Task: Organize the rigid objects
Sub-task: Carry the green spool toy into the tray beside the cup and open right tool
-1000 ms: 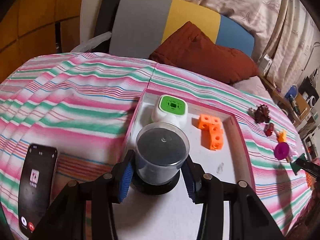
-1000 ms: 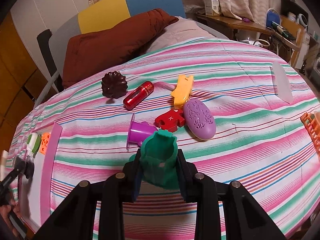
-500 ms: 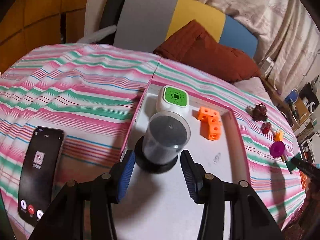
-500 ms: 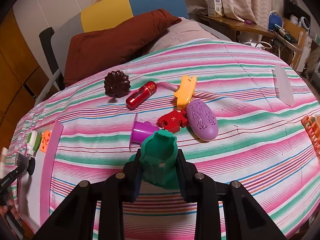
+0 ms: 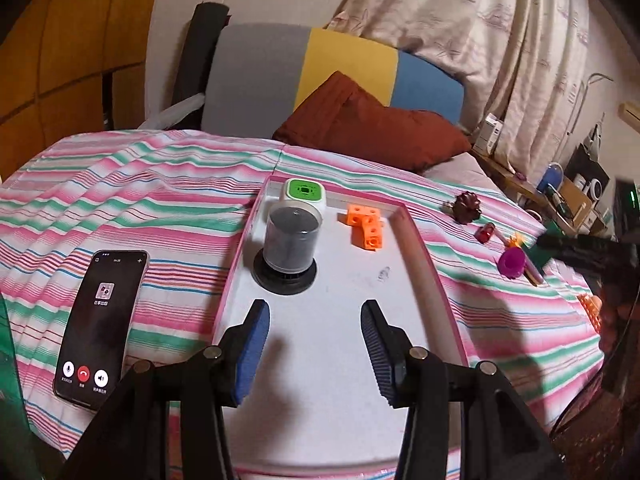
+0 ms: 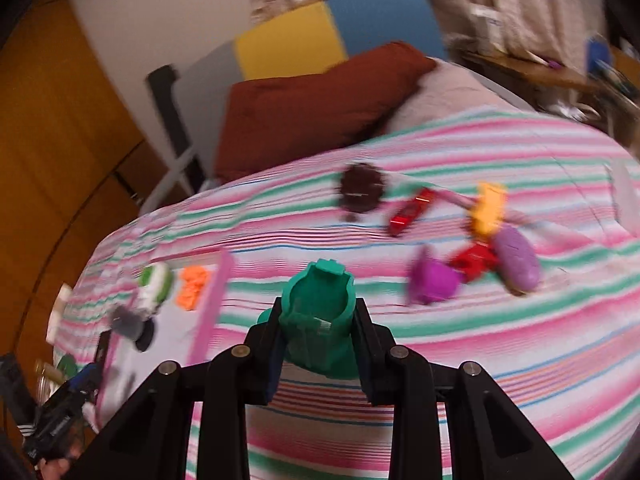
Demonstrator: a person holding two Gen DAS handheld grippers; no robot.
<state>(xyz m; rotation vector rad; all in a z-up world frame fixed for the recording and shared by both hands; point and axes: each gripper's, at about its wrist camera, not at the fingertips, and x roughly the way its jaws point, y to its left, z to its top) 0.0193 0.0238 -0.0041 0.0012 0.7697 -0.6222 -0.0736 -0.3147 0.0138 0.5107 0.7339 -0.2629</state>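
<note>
A pink-rimmed white tray (image 5: 416,248) lies on the striped bed. In it stand a clear cylinder on a black base (image 5: 290,246), a white and green cube (image 5: 305,194) and orange linked cubes (image 5: 366,226). My left gripper (image 5: 314,344) is open and empty, hanging over the near part of the tray, clear of the cylinder. My right gripper (image 6: 318,320) is shut on a green plastic mould (image 6: 320,304) and holds it above the bedspread, right of the tray (image 6: 212,300). The view is blurred.
A black phone (image 5: 102,320) lies left of the tray. Right of it on the bedspread lie a brown fluted mould (image 6: 360,190), a red capsule (image 6: 410,212), a yellow piece (image 6: 488,206), a red puzzle piece (image 6: 474,260), a purple cup (image 6: 432,282) and a purple oval (image 6: 518,260). A rust pillow (image 5: 368,124) lies at the back.
My left gripper let go of the cylinder, opened and drew back toward me. My right gripper lifted the green mould and swung left toward the tray.
</note>
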